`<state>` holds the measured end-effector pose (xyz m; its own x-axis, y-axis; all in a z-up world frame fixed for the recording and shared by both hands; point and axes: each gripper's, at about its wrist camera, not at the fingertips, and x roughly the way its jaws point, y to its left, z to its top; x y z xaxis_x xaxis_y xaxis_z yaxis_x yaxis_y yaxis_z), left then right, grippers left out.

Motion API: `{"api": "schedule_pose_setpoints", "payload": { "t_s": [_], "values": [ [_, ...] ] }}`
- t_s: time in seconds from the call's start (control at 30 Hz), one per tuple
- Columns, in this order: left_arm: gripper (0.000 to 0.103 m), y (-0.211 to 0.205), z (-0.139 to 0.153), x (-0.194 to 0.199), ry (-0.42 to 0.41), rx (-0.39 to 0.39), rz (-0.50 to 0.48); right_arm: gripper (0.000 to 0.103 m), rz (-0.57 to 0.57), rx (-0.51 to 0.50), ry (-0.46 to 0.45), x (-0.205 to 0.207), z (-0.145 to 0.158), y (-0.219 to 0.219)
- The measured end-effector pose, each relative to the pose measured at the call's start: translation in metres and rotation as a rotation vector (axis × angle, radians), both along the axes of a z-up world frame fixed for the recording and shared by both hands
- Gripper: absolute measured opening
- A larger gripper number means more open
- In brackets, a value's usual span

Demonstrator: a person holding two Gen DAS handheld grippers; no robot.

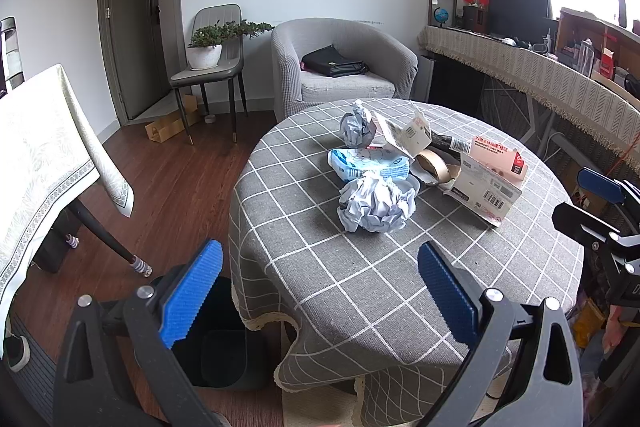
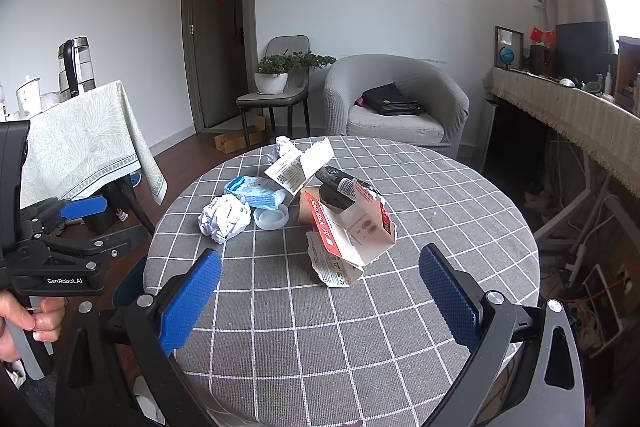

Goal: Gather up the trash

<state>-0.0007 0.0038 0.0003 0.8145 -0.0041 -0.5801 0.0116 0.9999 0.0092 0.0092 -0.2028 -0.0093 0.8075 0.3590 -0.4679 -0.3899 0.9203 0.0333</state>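
Trash lies in a heap on the round table (image 1: 360, 287) with a grey checked cloth. It includes a crumpled paper ball (image 1: 374, 207) (image 2: 224, 217), a second ball (image 1: 357, 125) further back, a blue tissue pack (image 1: 370, 163) (image 2: 256, 193), a tape roll (image 1: 434, 163), a torn red-and-white box (image 1: 486, 183) (image 2: 352, 231), a white carton (image 2: 298, 167), a black wrapper (image 2: 338, 183) and a clear plastic lid (image 2: 271, 217). My left gripper (image 1: 320, 255) hovers open over the table's left front edge, short of the near paper ball. My right gripper (image 2: 320, 259) is open and empty just before the torn box.
A black bin (image 1: 224, 343) stands on the wood floor under the table's left edge. A cloth-covered side table (image 2: 88, 143) with a kettle is at the left. Behind are a grey armchair (image 1: 344, 63) holding a black bag and a chair with a potted plant (image 1: 206, 45). A long draped counter (image 1: 540, 67) runs along the right.
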Motion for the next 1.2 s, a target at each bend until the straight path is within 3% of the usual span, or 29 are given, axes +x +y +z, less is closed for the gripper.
{"api": "schedule_pose_setpoints", "payload": {
  "t_s": [0.63,0.8,1.13,1.2],
  "values": [
    [0.100,-0.013,-0.001,-0.004,-0.010,-0.005,-0.013,0.100,-0.001,0.014,0.010,0.001,0.001,-0.003],
    [0.099,-0.020,-0.002,-0.002,-0.005,0.039,-0.003,0.100,0.001,0.066,0.034,0.008,0.004,-0.008],
    [0.097,-0.017,-0.003,0.016,0.024,0.018,-0.091,0.100,0.023,0.053,0.077,0.027,-0.003,-0.006],
    [0.090,-0.020,-0.005,0.022,0.039,-0.004,-0.127,0.100,0.029,0.050,0.089,0.032,-0.005,-0.007]
  ]
}}
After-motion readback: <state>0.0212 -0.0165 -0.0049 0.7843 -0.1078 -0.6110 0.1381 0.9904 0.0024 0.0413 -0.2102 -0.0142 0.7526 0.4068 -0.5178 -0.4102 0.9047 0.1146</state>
